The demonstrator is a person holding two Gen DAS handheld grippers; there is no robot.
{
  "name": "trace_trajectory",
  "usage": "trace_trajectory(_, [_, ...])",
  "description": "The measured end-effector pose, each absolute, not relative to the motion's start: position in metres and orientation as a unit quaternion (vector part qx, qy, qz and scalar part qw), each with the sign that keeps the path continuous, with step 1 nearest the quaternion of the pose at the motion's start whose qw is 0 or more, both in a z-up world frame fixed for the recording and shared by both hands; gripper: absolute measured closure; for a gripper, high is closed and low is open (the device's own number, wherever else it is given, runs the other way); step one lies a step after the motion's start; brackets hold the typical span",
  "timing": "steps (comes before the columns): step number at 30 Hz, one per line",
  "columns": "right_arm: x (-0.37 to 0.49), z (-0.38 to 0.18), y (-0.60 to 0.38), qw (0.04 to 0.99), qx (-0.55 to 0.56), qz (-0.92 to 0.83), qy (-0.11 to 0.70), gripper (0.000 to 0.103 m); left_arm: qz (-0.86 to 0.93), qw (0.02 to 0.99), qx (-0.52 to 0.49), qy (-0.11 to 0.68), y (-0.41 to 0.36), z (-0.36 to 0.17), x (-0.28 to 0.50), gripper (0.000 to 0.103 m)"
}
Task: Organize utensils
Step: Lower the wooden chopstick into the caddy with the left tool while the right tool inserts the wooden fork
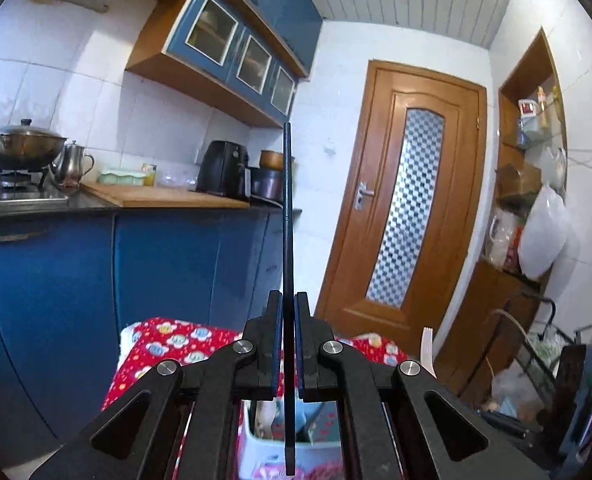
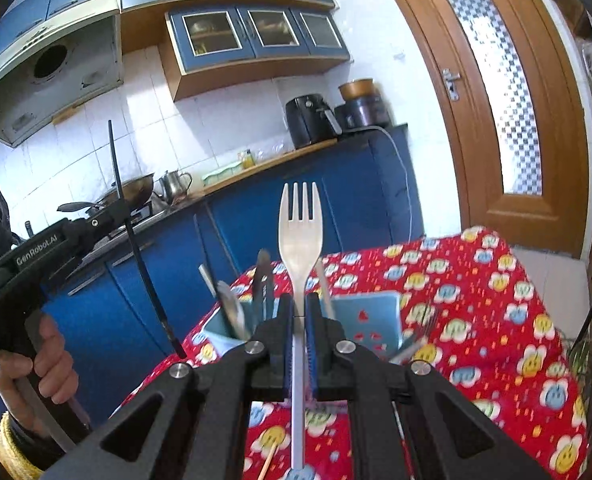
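Note:
My left gripper [image 1: 288,312] is shut on a long black chopstick [image 1: 288,216] and holds it upright above a white-and-blue utensil holder [image 1: 264,440]. The same gripper [image 2: 114,210] and chopstick [image 2: 136,240] show at the left of the right wrist view. My right gripper [image 2: 299,308] is shut on a white plastic fork [image 2: 299,232], tines up, over the light blue holder [image 2: 375,316]. The holder has several utensils in it, among them a knife [image 2: 263,280]. The fork's tines also show in the left wrist view [image 1: 427,340].
The table has a red cartoon-print cloth [image 2: 475,320]. A thin wooden stick [image 2: 268,460] lies on the cloth near me. Blue cabinets [image 1: 156,272] and a countertop with an air fryer [image 1: 224,168] and a pot [image 1: 20,144] stand behind. A wooden door [image 1: 407,208] is at the right.

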State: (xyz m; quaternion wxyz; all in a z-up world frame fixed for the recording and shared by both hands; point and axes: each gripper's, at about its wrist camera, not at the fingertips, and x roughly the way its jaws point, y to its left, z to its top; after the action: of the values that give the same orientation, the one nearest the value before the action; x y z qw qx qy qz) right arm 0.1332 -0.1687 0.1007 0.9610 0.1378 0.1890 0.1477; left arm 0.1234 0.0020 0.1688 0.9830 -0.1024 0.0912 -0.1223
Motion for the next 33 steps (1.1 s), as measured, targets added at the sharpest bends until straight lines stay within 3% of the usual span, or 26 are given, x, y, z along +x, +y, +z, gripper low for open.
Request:
trace_trajectory(14, [0.188,0.086,-0.163,0.983,0.091,0.106,0.122,0.095,-0.095,0.991,-0.068,0.06,-0.014,0.138,0.161,0.098])
trace_trajectory(33, [0.186,0.07,-0.156,0.987,0.057,0.096,0.115,0.094,-0.103,0.986,-0.067,0.115,-0.019,0.09,0.175,0.098])
